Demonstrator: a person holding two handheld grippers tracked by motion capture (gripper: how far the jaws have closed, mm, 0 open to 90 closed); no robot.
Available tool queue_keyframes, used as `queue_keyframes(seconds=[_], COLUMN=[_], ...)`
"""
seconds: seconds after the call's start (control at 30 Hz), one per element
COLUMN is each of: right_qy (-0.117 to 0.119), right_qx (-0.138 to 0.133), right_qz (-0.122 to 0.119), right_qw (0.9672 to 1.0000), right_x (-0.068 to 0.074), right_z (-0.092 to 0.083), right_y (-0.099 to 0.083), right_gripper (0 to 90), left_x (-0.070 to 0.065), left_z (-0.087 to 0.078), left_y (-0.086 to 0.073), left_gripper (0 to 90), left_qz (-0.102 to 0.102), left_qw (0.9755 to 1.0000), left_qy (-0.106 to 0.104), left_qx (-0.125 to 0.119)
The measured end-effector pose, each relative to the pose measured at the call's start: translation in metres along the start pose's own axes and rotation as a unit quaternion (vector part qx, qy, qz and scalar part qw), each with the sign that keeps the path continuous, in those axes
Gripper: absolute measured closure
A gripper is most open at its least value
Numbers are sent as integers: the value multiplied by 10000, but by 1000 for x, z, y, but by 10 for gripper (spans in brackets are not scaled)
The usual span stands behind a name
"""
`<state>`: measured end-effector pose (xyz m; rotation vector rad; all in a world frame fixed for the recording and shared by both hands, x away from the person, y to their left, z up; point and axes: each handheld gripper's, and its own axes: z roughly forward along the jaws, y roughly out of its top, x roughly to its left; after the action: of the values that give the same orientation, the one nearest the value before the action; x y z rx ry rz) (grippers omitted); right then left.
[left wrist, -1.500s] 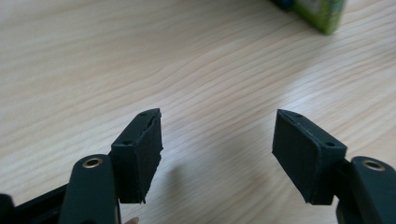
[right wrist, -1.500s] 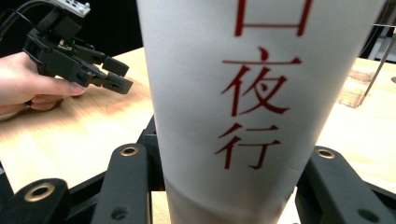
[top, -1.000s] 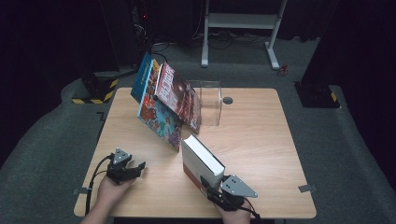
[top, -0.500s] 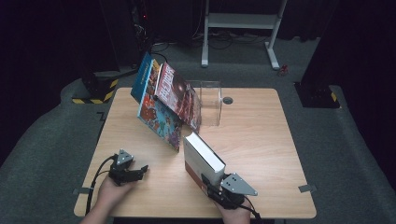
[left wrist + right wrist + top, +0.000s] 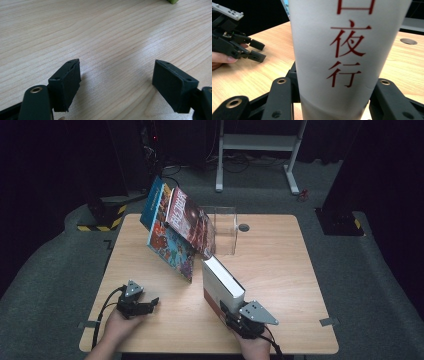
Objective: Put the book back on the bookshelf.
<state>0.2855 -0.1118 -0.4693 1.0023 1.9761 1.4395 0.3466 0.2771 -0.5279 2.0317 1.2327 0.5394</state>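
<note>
A thick white book [image 5: 222, 282] with red characters on its spine [image 5: 342, 37] stands on the wooden table [image 5: 280, 270] near the front edge. My right gripper [image 5: 227, 312] is shut on its near end, and its black jaws [image 5: 334, 87] press both sides of the spine. My left gripper [image 5: 154, 302] rests low over the table at the front left, pointing right. Its jaws [image 5: 117, 70] have just been opening and stand wide apart, with only bare wood between them. The left gripper [image 5: 257, 51] also shows in the right gripper view, held in a hand.
Several colourful books [image 5: 172, 245] lean tilted at the back left, against a clear plastic stand [image 5: 225, 227]. A round cable hole [image 5: 243, 227] sits behind it. Table legs and a dark floor lie beyond the far edge.
The right gripper and the white book have edged slightly to the right. The left gripper has stayed where it was.
</note>
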Motion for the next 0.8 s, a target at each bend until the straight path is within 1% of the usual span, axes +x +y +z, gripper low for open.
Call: queue_keyframes(seconds=[0.4, 0.57, 0.8], right_qy=[-225, -285, -358], right_qx=[-18, -27, -82], right_qz=[0, 41, 16], right_qw=[9997, 9996, 9993], right_x=[-7, -11, -17], right_z=[4, 6, 6], right_y=[5, 7, 14], right_gripper=[545, 545, 546], left_x=[0, 0, 0], left_z=[0, 0, 0], left_y=[0, 0, 0], left_gripper=[228, 228, 229], left_qz=[23, 37, 38], left_qw=[10000, 10000, 10000], left_qy=[-23, -32, -38], left_qx=[3, 6, 5])
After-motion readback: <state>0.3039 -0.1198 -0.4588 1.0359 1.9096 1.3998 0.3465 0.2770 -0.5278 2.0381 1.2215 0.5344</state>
